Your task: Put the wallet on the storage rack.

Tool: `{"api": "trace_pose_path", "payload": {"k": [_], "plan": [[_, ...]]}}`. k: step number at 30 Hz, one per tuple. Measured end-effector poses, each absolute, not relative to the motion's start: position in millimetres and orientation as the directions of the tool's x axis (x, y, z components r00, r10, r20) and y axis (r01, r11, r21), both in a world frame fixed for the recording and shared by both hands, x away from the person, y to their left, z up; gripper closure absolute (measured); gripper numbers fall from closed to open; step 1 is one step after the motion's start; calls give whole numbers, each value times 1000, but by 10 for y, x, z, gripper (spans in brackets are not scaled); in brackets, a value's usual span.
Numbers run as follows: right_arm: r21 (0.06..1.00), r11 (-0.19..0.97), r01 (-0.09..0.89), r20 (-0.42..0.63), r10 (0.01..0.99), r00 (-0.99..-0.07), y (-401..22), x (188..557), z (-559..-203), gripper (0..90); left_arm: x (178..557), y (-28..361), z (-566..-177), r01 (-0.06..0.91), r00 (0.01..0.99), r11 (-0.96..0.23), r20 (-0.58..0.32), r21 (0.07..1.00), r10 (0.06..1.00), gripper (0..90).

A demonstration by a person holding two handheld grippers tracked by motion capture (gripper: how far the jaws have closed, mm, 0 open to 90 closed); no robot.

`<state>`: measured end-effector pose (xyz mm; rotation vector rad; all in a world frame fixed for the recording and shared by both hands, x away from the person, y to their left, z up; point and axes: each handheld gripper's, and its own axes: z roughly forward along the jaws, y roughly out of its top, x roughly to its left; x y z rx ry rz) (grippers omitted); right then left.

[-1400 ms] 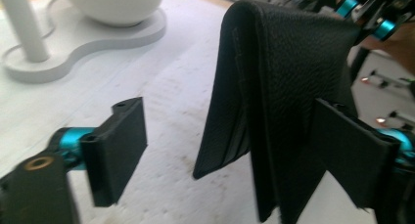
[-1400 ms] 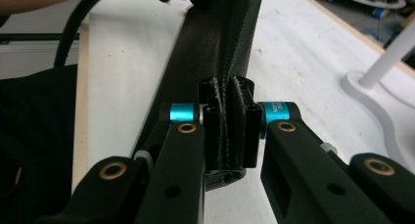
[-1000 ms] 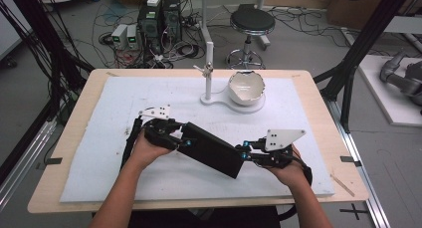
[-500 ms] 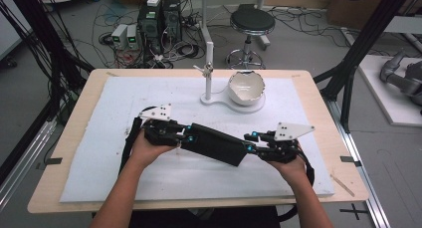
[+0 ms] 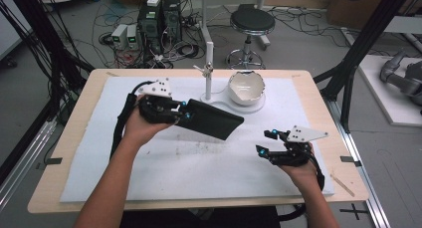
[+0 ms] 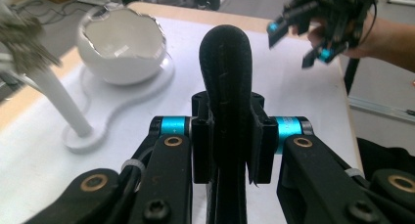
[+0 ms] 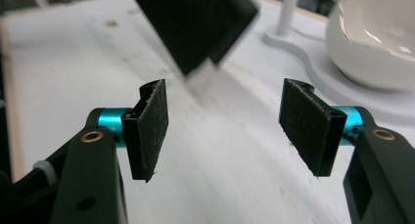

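Pinching one end of the flat black fabric pouch (image 5: 211,119), the left gripper (image 5: 180,110) holds it alone. Its long axis runs down-right toward the right gripper (image 5: 265,142), jaws spread, empty, well apart from the free end.

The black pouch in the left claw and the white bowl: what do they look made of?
The pouch looks like soft matte fabric, maybe padded: its rounded edge shows a stitched seam. The bowl looks like glossy ceramic or hard plastic; its jagged, eggshell-like rim and bright highlights suggest that.

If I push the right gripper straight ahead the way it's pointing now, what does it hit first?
Probably the black pouch held by the left gripper: it hangs straight ahead of the open right gripper. The white bowl sits off to one side. Depth is unclear.
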<state>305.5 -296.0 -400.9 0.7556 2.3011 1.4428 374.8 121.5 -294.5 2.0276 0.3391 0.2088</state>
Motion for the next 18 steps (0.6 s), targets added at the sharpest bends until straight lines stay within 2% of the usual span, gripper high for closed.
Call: {"api": "trace_pose_path", "payload": {"k": [5,8,18], "plan": [[873,378,307,-18,656,-755,-3047,3062,-4067,299,3893,1133,-2655,147,930,-465,39,873,366,757],[867,350,356,18,691,-722,-3107,3096,-4099,282,3990,1072,-2521,140,929,-473,51,870,368,756],[841,346,415,56,708,-704,-3148,3163,-4200,220,4276,650,-2115,115,902,-564,151,818,404,756]]}}
